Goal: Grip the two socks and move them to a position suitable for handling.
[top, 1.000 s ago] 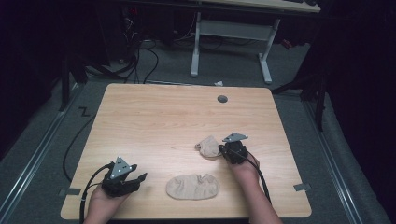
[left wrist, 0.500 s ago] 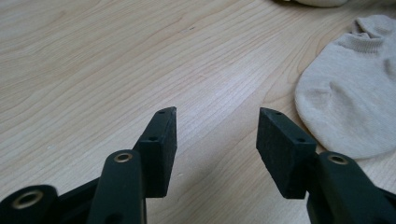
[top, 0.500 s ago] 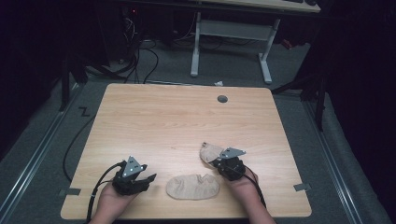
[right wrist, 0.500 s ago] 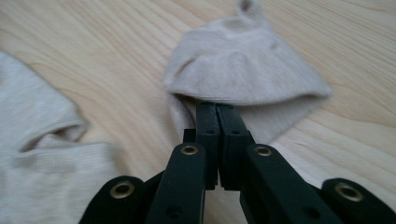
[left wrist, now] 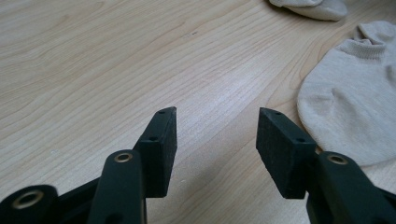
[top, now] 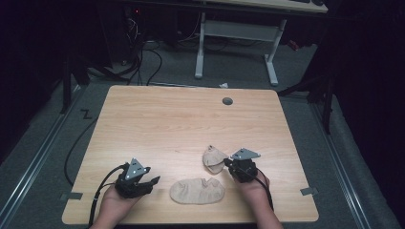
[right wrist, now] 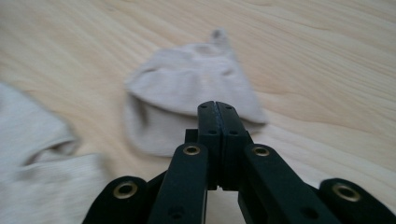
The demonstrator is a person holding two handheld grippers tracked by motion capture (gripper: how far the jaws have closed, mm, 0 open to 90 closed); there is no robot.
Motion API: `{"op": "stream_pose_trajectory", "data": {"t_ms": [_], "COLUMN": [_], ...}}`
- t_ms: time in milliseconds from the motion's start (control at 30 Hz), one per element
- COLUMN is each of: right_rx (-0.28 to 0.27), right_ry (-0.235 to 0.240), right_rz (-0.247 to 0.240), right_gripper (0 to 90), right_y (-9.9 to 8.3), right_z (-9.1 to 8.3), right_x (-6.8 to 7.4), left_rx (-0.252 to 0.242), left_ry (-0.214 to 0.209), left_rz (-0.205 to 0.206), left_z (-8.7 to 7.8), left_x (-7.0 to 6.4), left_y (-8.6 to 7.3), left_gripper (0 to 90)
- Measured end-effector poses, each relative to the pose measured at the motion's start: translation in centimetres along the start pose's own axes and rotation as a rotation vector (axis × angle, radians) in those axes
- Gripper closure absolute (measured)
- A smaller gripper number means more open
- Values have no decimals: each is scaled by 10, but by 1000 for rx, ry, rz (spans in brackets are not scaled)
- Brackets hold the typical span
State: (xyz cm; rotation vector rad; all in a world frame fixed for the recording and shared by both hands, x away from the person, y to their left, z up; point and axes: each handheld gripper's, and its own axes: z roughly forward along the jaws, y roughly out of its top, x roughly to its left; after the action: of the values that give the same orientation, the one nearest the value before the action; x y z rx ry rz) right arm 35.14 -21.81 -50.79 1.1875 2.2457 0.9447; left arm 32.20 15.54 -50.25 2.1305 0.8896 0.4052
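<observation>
High view: two beige ankle socks, grippers either side.
Right gripper [top: 228,164], jaws pressed together, seemingly pinching the folded sock's [top: 213,159] edge; left gripper [top: 152,182] gapes wide, empty. Flat sock [top: 197,191] lies lengthwise across the desk [top: 181,119] between both hands, just right of the left gripper.

Wooden table [top: 181,119], flat beige sock [top: 197,191] near front edge, folded sock [top: 213,158] touching right gripper [top: 228,164], left gripper [top: 152,182] beside flat sock
</observation>
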Motion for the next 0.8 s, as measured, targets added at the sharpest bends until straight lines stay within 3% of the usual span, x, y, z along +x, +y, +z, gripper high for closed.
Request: {"op": "stream_pose_trajectory", "data": {"t_ms": [133, 167, 367, 467, 667, 800], "right_rx": [41, 66, 87, 87, 70, 29], "right_ry": [-10, -7, 3, 22, 103, 104], "right_rz": [18, 0, -52, -61, -107, -95], "right_gripper": [900, 900, 899, 899, 896, 868], "right_y": [-1, -3, -3, -1, 10, 17], "right_z": [8, 12, 18, 18, 28, 22], "right_x": [-5, -3, 12, 17, 43, 44], "left_rx": [-1, 1, -2, -4, -6, -4], "left_ry": [-2, -1, -5, -5, -4, -1], "left_rz": [7, 4, -9, -4, -9, -10], "left_z": [-2, -2, -4, -5, -5, -6], "left_x": [-2, -1, 0, -2, -1, 0], "left_y": [0, -1, -2, -2, -2, -2], "left_gripper": [484, 484, 485, 485, 484, 484]}}
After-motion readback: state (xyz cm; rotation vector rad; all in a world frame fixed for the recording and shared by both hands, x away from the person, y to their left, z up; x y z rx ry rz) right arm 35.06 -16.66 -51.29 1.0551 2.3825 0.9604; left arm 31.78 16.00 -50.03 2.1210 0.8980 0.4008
